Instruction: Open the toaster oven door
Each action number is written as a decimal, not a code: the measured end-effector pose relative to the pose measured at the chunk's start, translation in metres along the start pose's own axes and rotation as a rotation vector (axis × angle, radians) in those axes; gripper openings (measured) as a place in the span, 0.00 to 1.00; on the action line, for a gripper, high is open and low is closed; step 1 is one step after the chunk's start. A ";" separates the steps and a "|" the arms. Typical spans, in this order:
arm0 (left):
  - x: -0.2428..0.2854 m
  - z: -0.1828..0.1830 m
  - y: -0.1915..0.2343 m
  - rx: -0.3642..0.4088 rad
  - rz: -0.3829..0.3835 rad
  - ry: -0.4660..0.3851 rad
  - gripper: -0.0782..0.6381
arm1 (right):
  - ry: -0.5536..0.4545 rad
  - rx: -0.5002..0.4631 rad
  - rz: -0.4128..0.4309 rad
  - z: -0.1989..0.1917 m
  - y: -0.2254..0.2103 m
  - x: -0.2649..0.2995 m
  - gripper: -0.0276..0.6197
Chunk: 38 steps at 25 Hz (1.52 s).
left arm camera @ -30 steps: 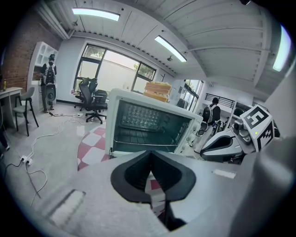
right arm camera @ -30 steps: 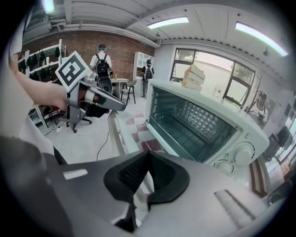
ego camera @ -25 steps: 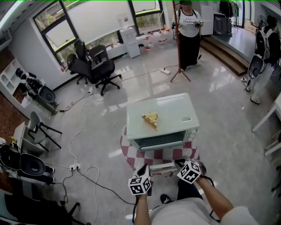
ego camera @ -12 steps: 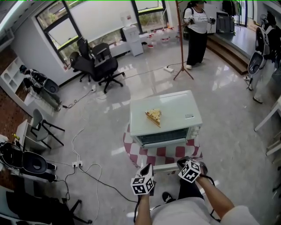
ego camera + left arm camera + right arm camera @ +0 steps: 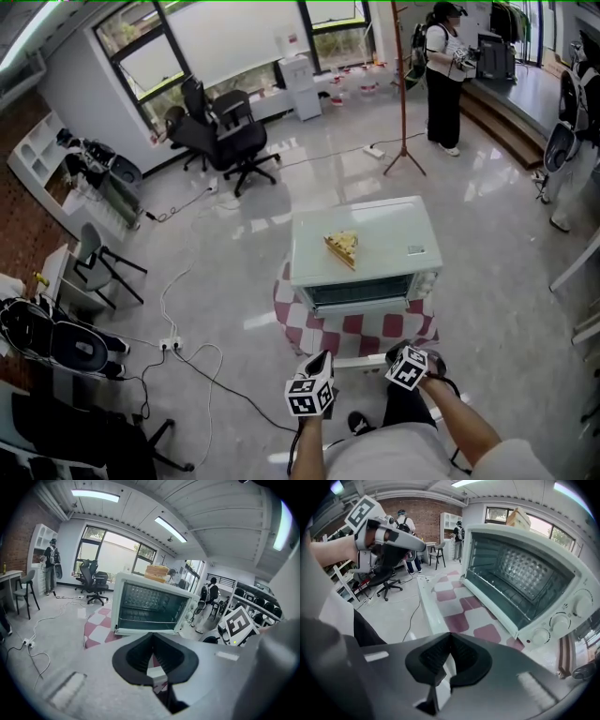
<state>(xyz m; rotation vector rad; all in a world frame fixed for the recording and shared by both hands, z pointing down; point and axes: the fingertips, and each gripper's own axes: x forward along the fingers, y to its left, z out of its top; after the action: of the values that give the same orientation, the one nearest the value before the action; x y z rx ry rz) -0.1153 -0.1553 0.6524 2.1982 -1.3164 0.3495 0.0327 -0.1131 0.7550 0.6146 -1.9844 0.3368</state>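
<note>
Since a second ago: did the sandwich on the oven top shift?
No. The sandwich stays on the left half of the top of the toaster oven, with the same spacing from the small label there. The whole view slid; the sandwich didn't.

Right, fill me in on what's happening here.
A person holds a gripper in each hand at a toaster oven standing on a checked mat on the floor. Its door is swung down open, and both the left tongs and right tongs are closed on its front edge. A sandwich wedge sits on top.

Glossy smooth floor (image 5: pixel 234 253) (matt toaster oven (image 5: pixel 384 234))
</note>
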 end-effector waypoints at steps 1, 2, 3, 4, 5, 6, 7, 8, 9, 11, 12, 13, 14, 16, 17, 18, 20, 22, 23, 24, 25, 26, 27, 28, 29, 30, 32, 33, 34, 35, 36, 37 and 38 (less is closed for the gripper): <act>-0.001 -0.001 0.001 0.000 0.002 0.001 0.12 | 0.018 -0.005 0.009 -0.003 0.002 0.003 0.05; -0.003 -0.001 0.001 0.000 0.004 0.002 0.12 | 0.032 -0.008 0.020 -0.006 0.004 0.006 0.05; -0.004 -0.002 0.001 0.001 0.007 0.002 0.12 | 0.039 -0.007 0.031 -0.008 0.007 0.009 0.05; -0.006 -0.002 0.002 0.002 0.010 0.001 0.12 | 0.042 -0.004 0.039 -0.010 0.009 0.011 0.05; -0.007 -0.001 0.002 0.001 0.013 -0.001 0.12 | 0.045 -0.001 0.044 -0.011 0.010 0.013 0.05; -0.008 -0.001 0.002 0.001 0.016 -0.004 0.12 | 0.050 -0.001 0.047 -0.013 0.010 0.016 0.05; -0.009 -0.001 0.002 0.001 0.018 -0.006 0.12 | 0.057 -0.001 0.048 -0.015 0.011 0.020 0.05; -0.010 0.000 0.002 0.001 0.020 -0.007 0.12 | 0.063 0.000 0.051 -0.017 0.011 0.023 0.05; -0.011 0.000 0.002 0.002 0.020 -0.008 0.12 | 0.069 0.003 0.053 -0.019 0.012 0.026 0.05; -0.011 0.001 0.001 0.004 0.018 -0.008 0.12 | 0.082 0.005 0.060 -0.023 0.014 0.031 0.05; -0.012 0.000 0.000 0.004 0.019 -0.008 0.12 | 0.090 0.002 0.064 -0.026 0.015 0.033 0.05; -0.012 0.000 0.000 0.003 0.020 -0.007 0.12 | 0.097 0.000 0.067 -0.029 0.016 0.036 0.05; -0.013 -0.001 0.000 0.003 0.021 -0.007 0.12 | 0.102 0.000 0.068 -0.032 0.016 0.039 0.05; -0.012 -0.001 0.000 0.003 0.022 -0.008 0.12 | 0.102 0.010 0.064 -0.035 0.016 0.043 0.05; -0.011 -0.001 -0.001 0.004 0.022 -0.008 0.12 | 0.098 0.016 0.061 -0.035 0.015 0.045 0.05; -0.011 0.000 -0.001 0.007 0.021 -0.008 0.12 | 0.096 0.019 0.059 -0.035 0.014 0.046 0.05; -0.010 0.000 -0.002 0.009 0.019 -0.007 0.12 | 0.096 0.018 0.057 -0.035 0.013 0.046 0.05; -0.010 -0.002 -0.002 0.007 0.021 -0.005 0.12 | 0.096 0.019 0.061 -0.035 0.014 0.046 0.05; -0.011 -0.003 -0.002 0.005 0.022 -0.003 0.12 | 0.095 0.021 0.063 -0.035 0.014 0.047 0.05; -0.011 -0.003 -0.002 0.004 0.023 -0.002 0.12 | 0.094 0.023 0.063 -0.035 0.015 0.047 0.05; -0.012 -0.004 -0.002 0.004 0.022 -0.001 0.12 | 0.094 0.024 0.062 -0.035 0.015 0.047 0.05; -0.012 -0.005 -0.002 0.004 0.022 -0.001 0.12 | 0.094 0.026 0.060 -0.035 0.015 0.048 0.05; -0.012 -0.005 -0.002 0.004 0.022 -0.002 0.12 | 0.095 0.029 0.059 -0.036 0.015 0.048 0.05; -0.013 -0.005 -0.002 0.005 0.022 -0.003 0.12 | 0.096 0.032 0.058 -0.037 0.014 0.048 0.05; -0.014 -0.006 -0.002 0.004 0.023 -0.005 0.12 | 0.097 0.035 0.057 -0.037 0.014 0.048 0.05; -0.015 -0.006 -0.002 0.003 0.023 -0.008 0.12 | 0.097 0.039 0.055 -0.037 0.013 0.048 0.05; -0.019 -0.005 -0.002 0.003 0.024 -0.010 0.12 | 0.095 0.045 0.048 -0.037 0.012 0.048 0.05; -0.022 -0.006 -0.002 0.004 0.024 -0.010 0.12 | 0.094 0.048 0.042 -0.037 0.013 0.048 0.05; -0.025 -0.007 -0.003 0.003 0.023 -0.009 0.12 | 0.093 0.049 0.034 -0.037 0.014 0.047 0.05; -0.028 -0.007 -0.002 0.001 0.022 -0.011 0.12 | 0.092 0.050 0.022 -0.038 0.015 0.046 0.05; -0.031 -0.008 -0.002 0.000 0.022 -0.013 0.12 | 0.088 0.051 0.007 -0.038 0.016 0.045 0.05; -0.033 -0.008 -0.001 -0.002 0.023 -0.017 0.12 | 0.081 0.054 -0.008 -0.038 0.017 0.043 0.05; -0.035 -0.008 0.000 -0.004 0.023 -0.020 0.12 | 0.069 0.059 -0.021 -0.036 0.017 0.041 0.05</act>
<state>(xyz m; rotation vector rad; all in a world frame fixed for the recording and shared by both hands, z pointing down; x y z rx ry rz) -0.1312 -0.1252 0.6424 2.1899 -1.3530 0.3339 0.0342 -0.0926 0.8084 0.6523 -1.9062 0.4002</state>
